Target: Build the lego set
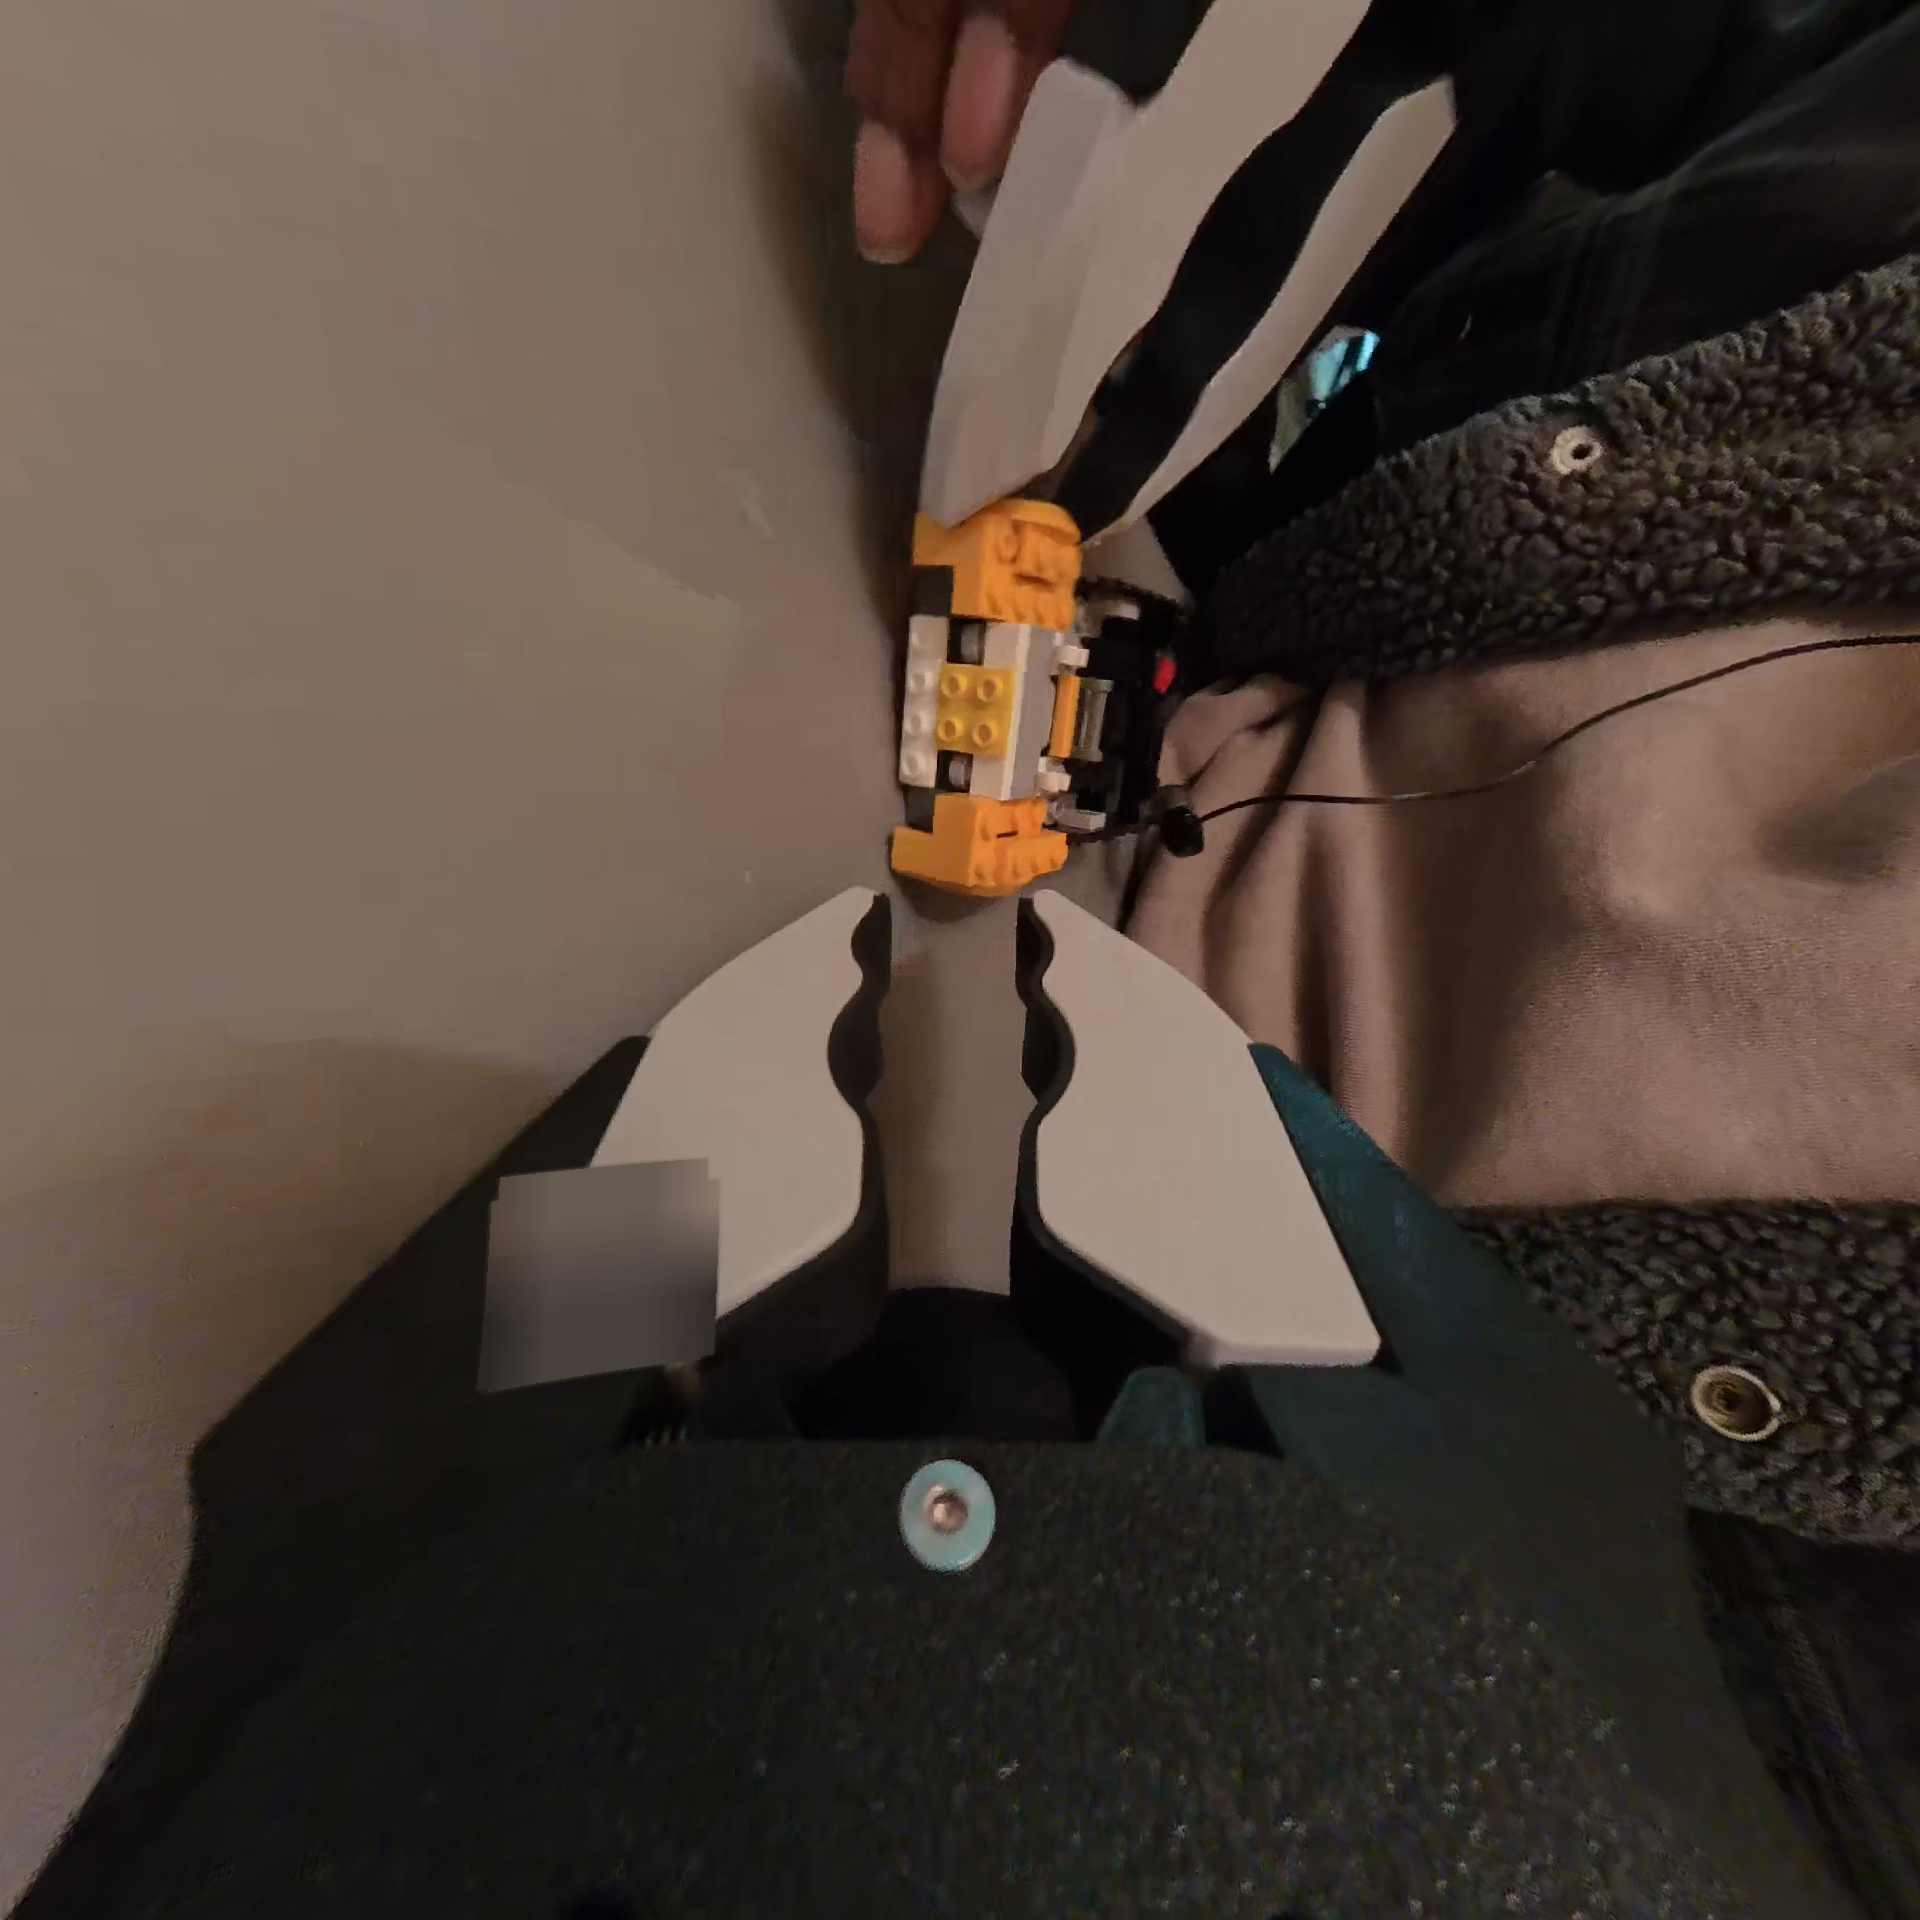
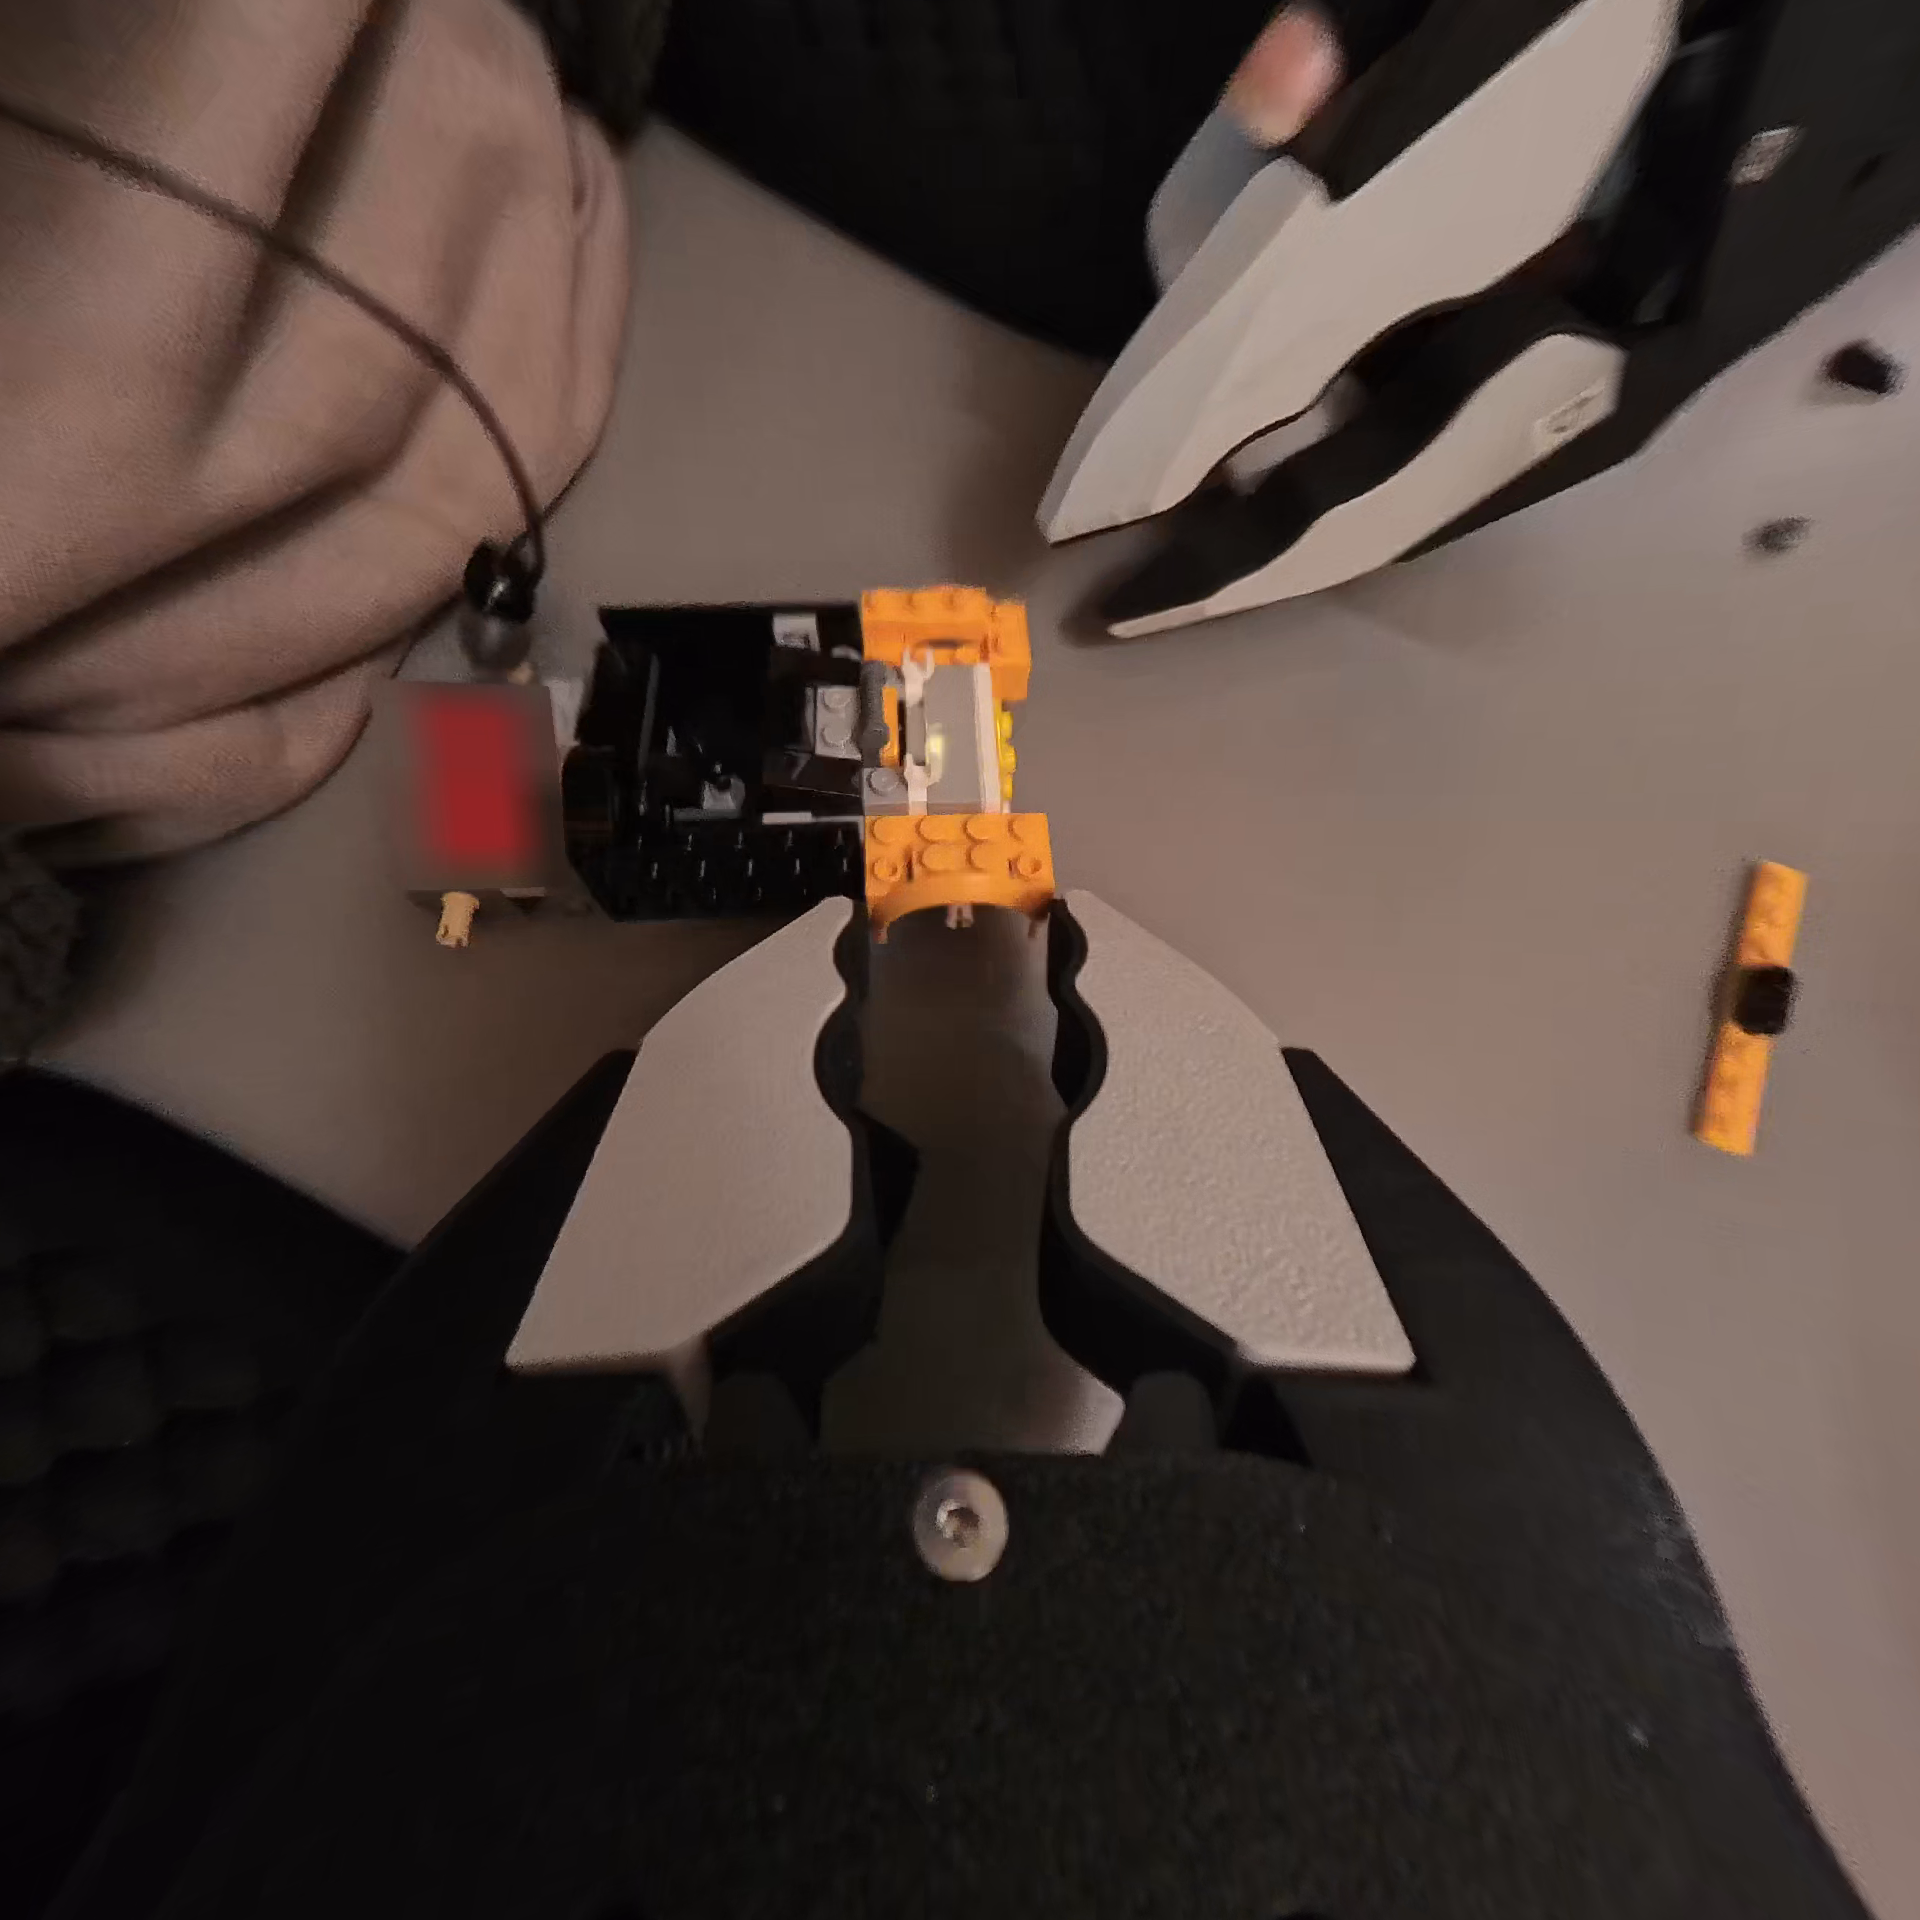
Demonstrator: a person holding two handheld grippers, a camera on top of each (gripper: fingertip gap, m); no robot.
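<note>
The left gripper (image 1: 954,906) is parted, empty, tips just short of the lego model (image 1: 992,694), which sits at the table's (image 1: 416,520) near edge by the person's lap. The right gripper (image 2: 956,914) gapes empty at its orange end. Rightward lies an orange plate (image 2: 1751,1006).

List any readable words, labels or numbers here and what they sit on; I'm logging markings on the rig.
No text is readable in either view.
Small sticker on the body of the left gripper: too small and blurred to read.
Mark on one of its fingers: too small to read.
Lego model: no print visible.
</note>
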